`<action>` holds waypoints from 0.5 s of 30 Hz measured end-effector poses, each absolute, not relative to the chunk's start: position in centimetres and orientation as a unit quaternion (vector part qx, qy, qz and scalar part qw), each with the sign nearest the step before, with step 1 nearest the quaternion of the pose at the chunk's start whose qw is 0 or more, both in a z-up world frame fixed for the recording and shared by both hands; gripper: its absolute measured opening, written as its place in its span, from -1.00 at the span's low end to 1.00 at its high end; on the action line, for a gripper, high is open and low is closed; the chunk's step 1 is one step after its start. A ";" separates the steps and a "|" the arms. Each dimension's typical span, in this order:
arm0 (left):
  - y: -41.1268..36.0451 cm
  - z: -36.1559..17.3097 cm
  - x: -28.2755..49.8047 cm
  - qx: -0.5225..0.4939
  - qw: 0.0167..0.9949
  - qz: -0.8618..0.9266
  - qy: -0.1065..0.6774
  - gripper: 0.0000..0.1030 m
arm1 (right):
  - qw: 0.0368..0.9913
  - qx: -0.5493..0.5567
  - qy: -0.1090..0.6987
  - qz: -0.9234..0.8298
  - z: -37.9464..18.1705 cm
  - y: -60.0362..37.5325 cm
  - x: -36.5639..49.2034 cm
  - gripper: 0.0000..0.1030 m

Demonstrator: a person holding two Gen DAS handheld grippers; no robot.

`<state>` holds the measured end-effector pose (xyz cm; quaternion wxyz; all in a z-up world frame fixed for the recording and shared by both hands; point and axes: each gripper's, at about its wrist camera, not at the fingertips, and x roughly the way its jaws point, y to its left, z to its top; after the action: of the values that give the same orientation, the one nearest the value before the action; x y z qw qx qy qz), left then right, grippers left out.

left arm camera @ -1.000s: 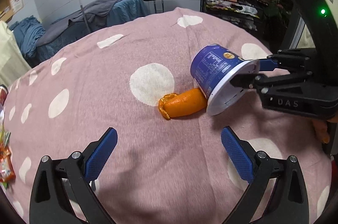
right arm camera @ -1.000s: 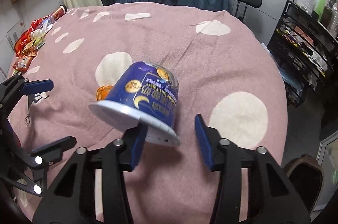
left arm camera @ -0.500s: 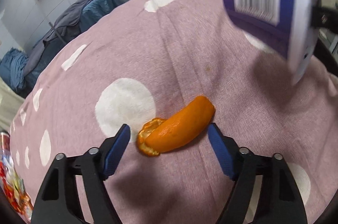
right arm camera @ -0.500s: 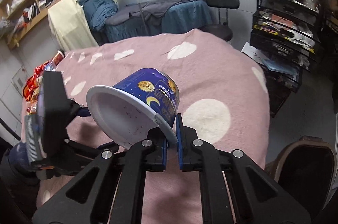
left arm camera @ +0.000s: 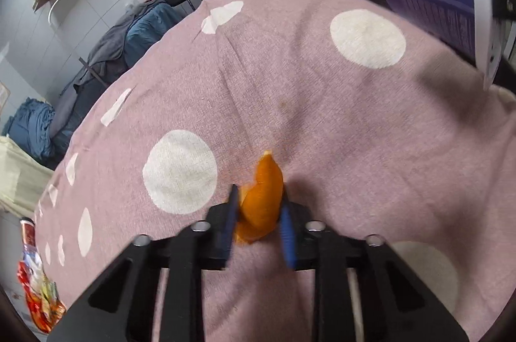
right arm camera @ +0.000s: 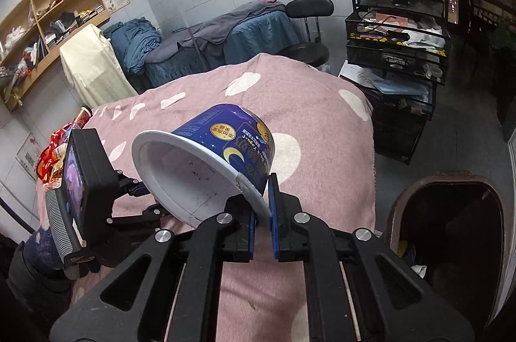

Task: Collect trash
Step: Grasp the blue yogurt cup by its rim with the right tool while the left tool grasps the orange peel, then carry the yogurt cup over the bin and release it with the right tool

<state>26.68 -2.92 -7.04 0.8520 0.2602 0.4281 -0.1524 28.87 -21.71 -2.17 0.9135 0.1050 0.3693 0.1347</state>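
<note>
Right gripper (right arm camera: 262, 206) clamps rim of blue yogurt cup (right arm camera: 206, 161), held aloft, tilted, inside smeared. Left gripper (left arm camera: 259, 206) pinches orange peel (left arm camera: 262, 196) on pink dotted tablecloth (left arm camera: 322, 116). Brown bin (right arm camera: 451, 229) beside table, scraps inside.

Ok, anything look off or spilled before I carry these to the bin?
No spill. The yogurt cup hangs tilted, pinched only by its rim in the right gripper; that grip looks thin. The left gripper is shut on the orange peel.
</note>
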 end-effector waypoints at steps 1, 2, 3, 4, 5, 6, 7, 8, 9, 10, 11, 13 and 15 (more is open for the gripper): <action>-2.8 -6.7 26.3 0.245 0.857 -0.153 0.426 -0.62 | 0.914 0.106 0.368 0.134 -2.1 -21.9 28.5 -0.83; -2.7 -6.3 25.8 0.229 0.863 -0.155 0.424 -0.62 | 0.914 0.107 0.366 0.134 -2.1 -22.1 28.2 -0.83; -2.5 -6.0 25.7 0.216 0.867 -0.156 0.422 -0.63 | 0.915 0.108 0.366 0.134 -2.0 -22.2 27.9 -0.83; -2.4 -5.7 25.4 0.205 0.871 -0.155 0.418 -0.63 | 0.915 0.110 0.364 0.134 -2.0 -22.4 27.6 -0.83; -2.3 -5.4 25.1 0.196 0.875 -0.154 0.414 -0.64 | 0.915 0.112 0.363 0.133 -2.0 -22.6 27.2 -0.83; -2.3 -5.1 25.0 0.185 0.878 -0.156 0.412 -0.64 | 0.916 0.114 0.362 0.133 -1.9 -22.8 26.9 -0.83; -2.2 -4.8 24.7 0.172 0.881 -0.159 0.412 -0.65 | 0.915 0.117 0.362 0.132 -1.9 -23.0 26.6 -0.83; -2.1 -4.6 24.6 0.158 0.883 -0.162 0.411 -0.65 | 0.915 0.118 0.361 0.133 -1.9 -23.1 26.3 -0.83; -1.9 -4.4 24.3 0.145 0.885 -0.165 0.410 -0.66 | 0.916 0.121 0.360 0.133 -1.9 -23.3 25.9 -0.83; -1.8 -4.1 23.9 0.129 0.888 -0.169 0.408 -0.66 | 0.916 0.122 0.359 0.133 -1.9 -23.4 25.7 -0.83; -1.7 -4.0 23.8 0.118 0.889 -0.171 0.407 -0.66 | 0.916 0.123 0.358 0.134 -1.8 -23.6 25.3 -0.83; -1.5 -3.6 23.5 0.099 0.893 -0.175 0.402 -0.66 | 0.916 0.126 0.356 0.133 -1.8 -23.9 24.7 -0.83; -1.5 -3.3 22.8 0.087 0.896 -0.177 0.397 -0.66 | 0.916 0.131 0.354 0.133 -1.8 -24.3 24.1 -0.83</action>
<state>22.76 -1.53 -3.31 0.8964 0.0869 0.3968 -0.1772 24.09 -24.33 -1.83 0.9163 0.1313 0.3541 0.1334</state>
